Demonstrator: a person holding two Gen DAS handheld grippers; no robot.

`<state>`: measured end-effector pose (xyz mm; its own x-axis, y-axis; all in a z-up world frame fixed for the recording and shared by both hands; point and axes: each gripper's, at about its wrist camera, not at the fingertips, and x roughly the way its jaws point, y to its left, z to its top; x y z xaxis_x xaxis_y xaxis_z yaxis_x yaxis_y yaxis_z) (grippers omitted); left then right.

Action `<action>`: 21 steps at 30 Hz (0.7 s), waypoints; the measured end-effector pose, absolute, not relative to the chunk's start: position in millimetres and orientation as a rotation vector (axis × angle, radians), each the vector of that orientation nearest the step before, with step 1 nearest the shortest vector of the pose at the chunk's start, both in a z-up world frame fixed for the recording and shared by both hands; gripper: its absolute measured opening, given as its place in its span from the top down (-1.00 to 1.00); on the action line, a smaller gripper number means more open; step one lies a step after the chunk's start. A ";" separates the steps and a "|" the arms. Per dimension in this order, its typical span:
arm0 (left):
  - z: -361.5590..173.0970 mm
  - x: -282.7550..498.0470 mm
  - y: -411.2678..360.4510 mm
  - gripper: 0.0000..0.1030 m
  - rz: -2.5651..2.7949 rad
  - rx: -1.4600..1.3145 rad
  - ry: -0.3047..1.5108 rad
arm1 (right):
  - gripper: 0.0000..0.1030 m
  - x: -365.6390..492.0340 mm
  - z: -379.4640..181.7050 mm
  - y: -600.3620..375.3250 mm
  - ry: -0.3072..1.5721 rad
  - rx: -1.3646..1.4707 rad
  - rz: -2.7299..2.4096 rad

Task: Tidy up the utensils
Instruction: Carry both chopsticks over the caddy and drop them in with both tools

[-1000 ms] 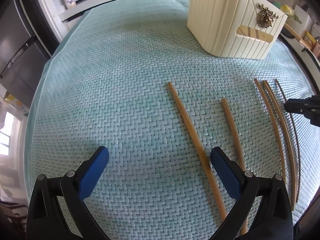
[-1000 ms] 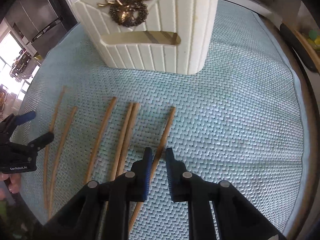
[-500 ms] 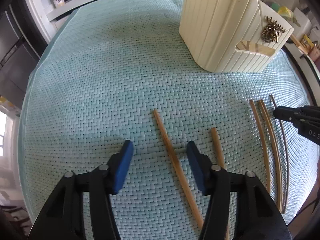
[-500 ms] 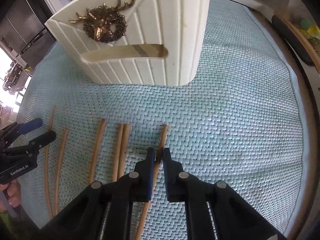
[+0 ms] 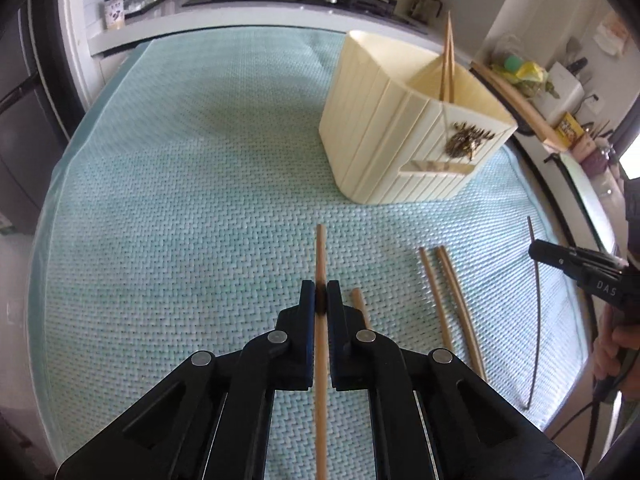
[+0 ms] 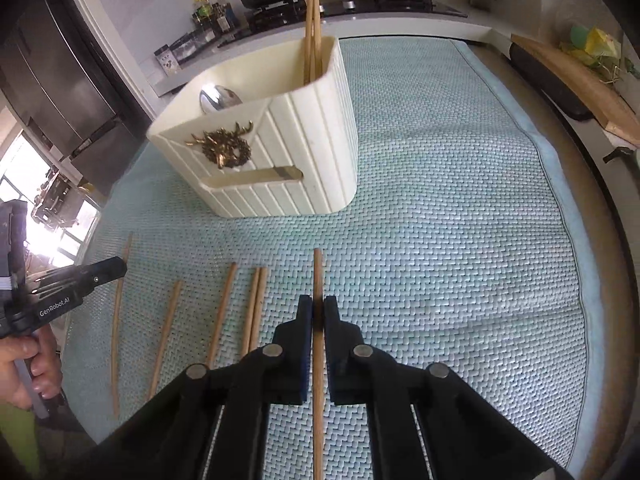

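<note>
holding: each gripper is pinching one wooden chopstick
left gripper: closed tight on a chopstick that sticks out in front over the mat
right gripper: closed tight on another chopstick, pointing at the holder
loose chopsticks: one just beside the left gripper, two side by side more to the right, a thin dark one near the mat edge
utensil holder: cream, ribbed, with a gold deer badge, standing on the mat
inside the holder: two chopsticks standing up in one part, a metal spoon in the other
mat: light green and woven
</note>
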<state>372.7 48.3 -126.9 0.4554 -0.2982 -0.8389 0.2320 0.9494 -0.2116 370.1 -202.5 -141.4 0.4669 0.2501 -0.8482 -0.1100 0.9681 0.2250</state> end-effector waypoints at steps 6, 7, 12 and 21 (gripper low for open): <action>-79.5 340.3 53.2 0.94 -0.363 -0.070 0.935 | 0.89 348.7 -106.9 -207.7 0.963 0.158 0.259; -71.6 334.5 51.9 0.94 -0.369 -0.069 0.916 | 0.89 346.7 -100.3 -216.4 0.946 0.153 0.266; -36.0 317.4 53.2 0.94 -0.387 -0.082 0.832 | 0.89 302.0 -56.5 -238.8 0.851 0.114 0.284; -2.9 308.6 56.9 0.95 -0.387 -0.111 0.730 | 0.89 264.7 -3.2 -238.4 0.678 0.066 0.273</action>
<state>308.6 56.9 -2.9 0.6779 -0.3819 -0.6281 0.3053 0.9235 -0.2321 264.7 -238.4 -3.2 0.7446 0.2708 -0.6101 -0.2283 0.9622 0.1484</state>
